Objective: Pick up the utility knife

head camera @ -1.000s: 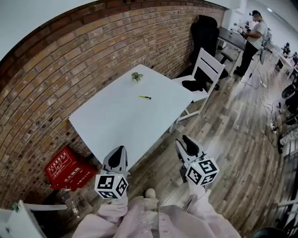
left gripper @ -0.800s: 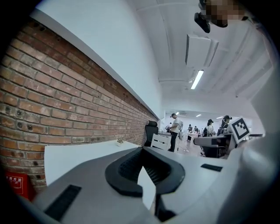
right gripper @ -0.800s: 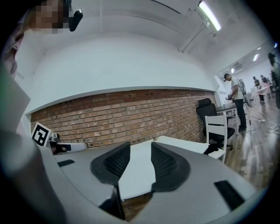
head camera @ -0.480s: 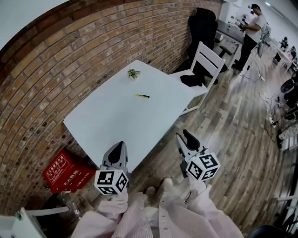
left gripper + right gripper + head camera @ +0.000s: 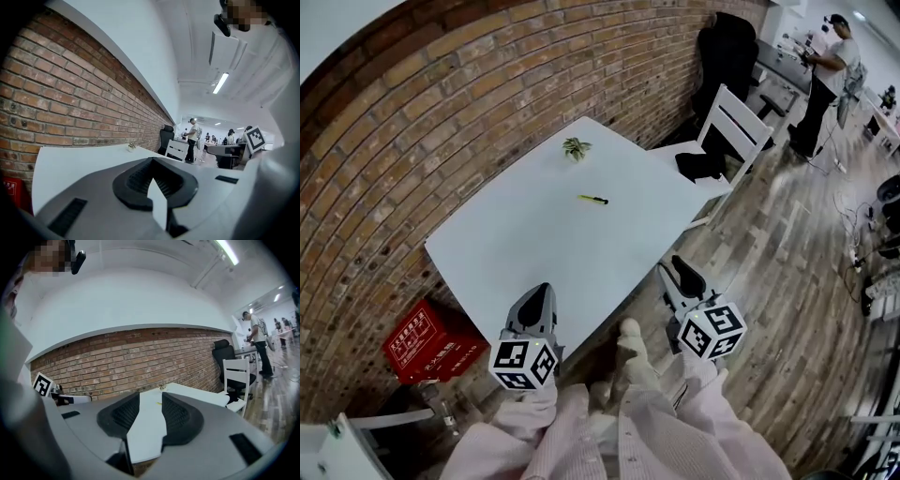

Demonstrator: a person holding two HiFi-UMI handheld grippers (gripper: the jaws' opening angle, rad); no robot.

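Note:
The utility knife [image 5: 592,199], small and yellow-green with a dark tip, lies flat near the middle of the white table [image 5: 525,253]. In the right gripper view the knife [image 5: 160,403] is a tiny streak far off, seen through the jaw gap. My left gripper [image 5: 541,292] hovers over the table's near edge, well short of the knife; its pads meet at the tips [image 5: 151,161] with nothing held. My right gripper [image 5: 680,270] hangs over the floor beside the table's near right corner. Its jaws [image 5: 149,397] stand apart and empty.
A small potted plant [image 5: 575,147] stands at the table's far end by the brick wall. A white chair [image 5: 733,131] with a dark item on its seat is at the far right corner, a black office chair [image 5: 727,52] behind it. A red box [image 5: 427,337] sits on the floor left. A person [image 5: 825,66] stands far back.
The view has swung slightly and one foot has stepped forward under the table's near edge. Both grippers hold the same pose; the knife has not moved.

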